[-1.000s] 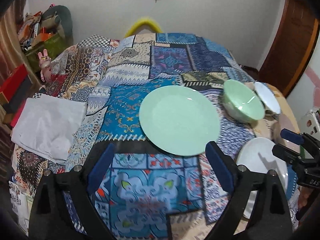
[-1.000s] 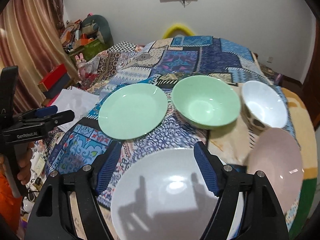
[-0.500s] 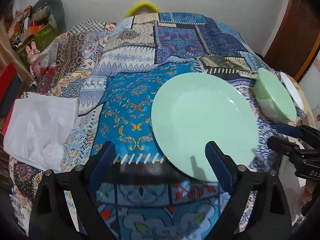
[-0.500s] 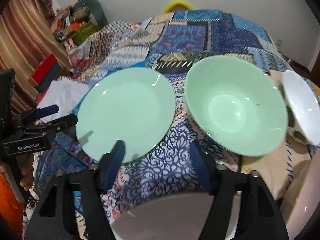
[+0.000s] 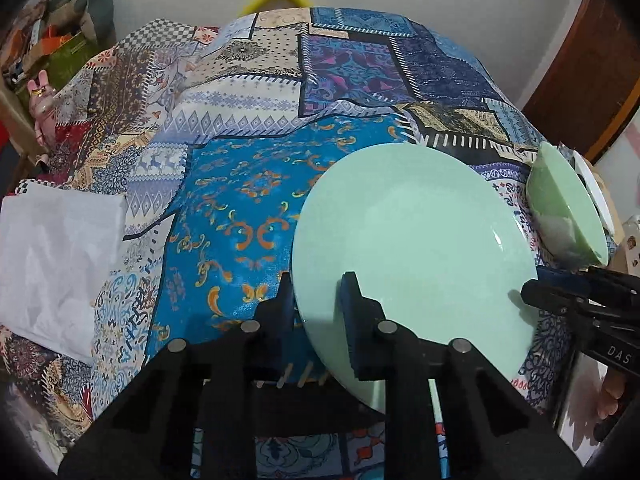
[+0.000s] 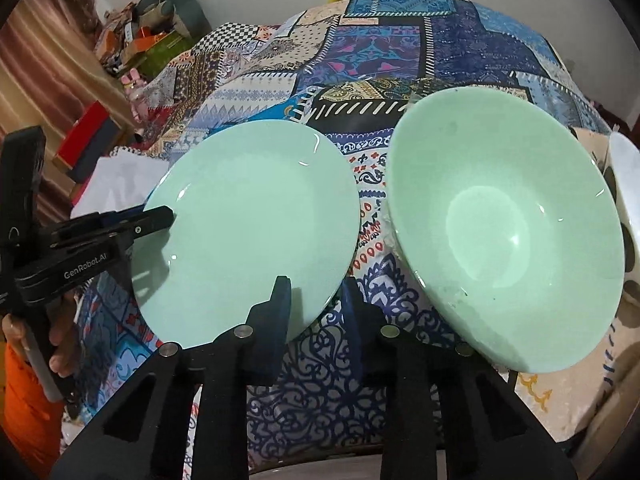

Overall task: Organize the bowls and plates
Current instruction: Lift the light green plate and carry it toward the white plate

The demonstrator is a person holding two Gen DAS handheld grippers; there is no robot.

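Note:
A pale green plate [image 5: 420, 232] [image 6: 256, 216] lies on the patchwork bedspread [image 5: 248, 208]. My left gripper [image 5: 318, 292] has its jaws closing on the plate's near left rim, one pad under the edge and one on top. My right gripper [image 6: 316, 292] is closing on the near right rim, which passes between its fingers. Each wrist view shows the other gripper nipping the opposite side: the right gripper [image 5: 560, 292] and the left gripper [image 6: 156, 220]. A green bowl [image 6: 508, 232] [image 5: 560, 200] sits just right of the plate, apart from both grippers.
A white bowl [image 6: 628, 176] stands right of the green bowl, partly cut off by the frame. A white cloth [image 5: 56, 256] lies at the bed's left edge. Boxes and clutter [image 6: 140, 40] fill the far left corner. A hand [image 6: 60, 344] holds the left gripper's handle.
Both grippers came forward and down onto the green plate. Their jaws went from wide apart to narrow around its rim. The white plate dropped out of the right wrist view.

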